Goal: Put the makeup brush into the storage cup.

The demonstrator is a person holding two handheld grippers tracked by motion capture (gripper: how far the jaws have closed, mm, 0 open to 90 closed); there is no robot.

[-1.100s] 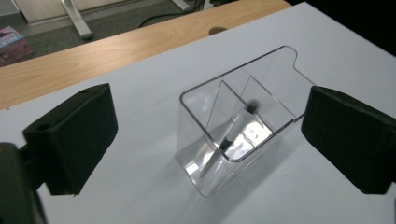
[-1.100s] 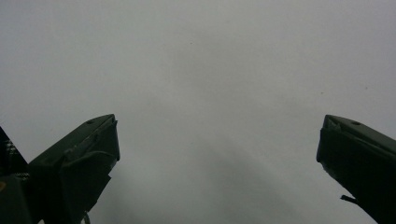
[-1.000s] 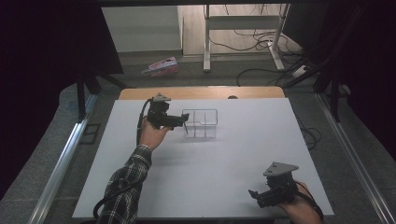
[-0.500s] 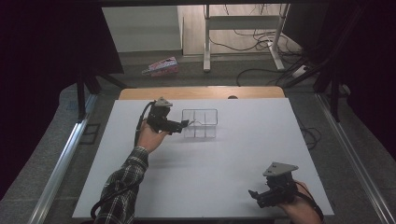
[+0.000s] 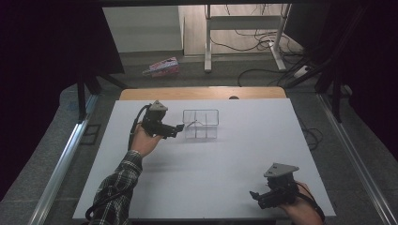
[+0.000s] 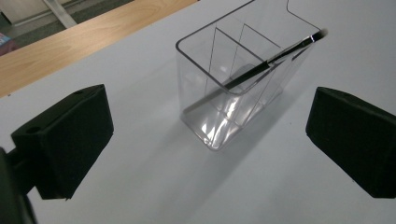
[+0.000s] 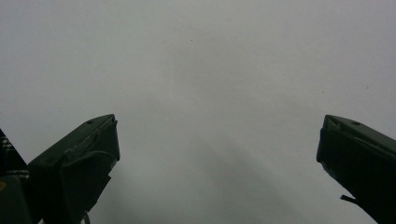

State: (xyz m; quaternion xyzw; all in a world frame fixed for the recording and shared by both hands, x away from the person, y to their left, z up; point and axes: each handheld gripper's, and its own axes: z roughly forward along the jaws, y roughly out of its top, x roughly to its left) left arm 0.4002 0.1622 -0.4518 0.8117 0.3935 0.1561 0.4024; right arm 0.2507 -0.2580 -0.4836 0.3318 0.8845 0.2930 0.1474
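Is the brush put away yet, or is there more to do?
Looks done: the thin brush leans inside the clear box, its tip over the rim. In hand: nothing; the left tongs are open beside the box, the right tongs open over bare table. Left: probably nothing.

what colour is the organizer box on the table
Clear, see-through plastic organizer box with dividers; it shows best in the left gripper view.

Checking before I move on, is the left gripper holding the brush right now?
No, the left gripper is open and empty; the brush leans inside the clear organizer.
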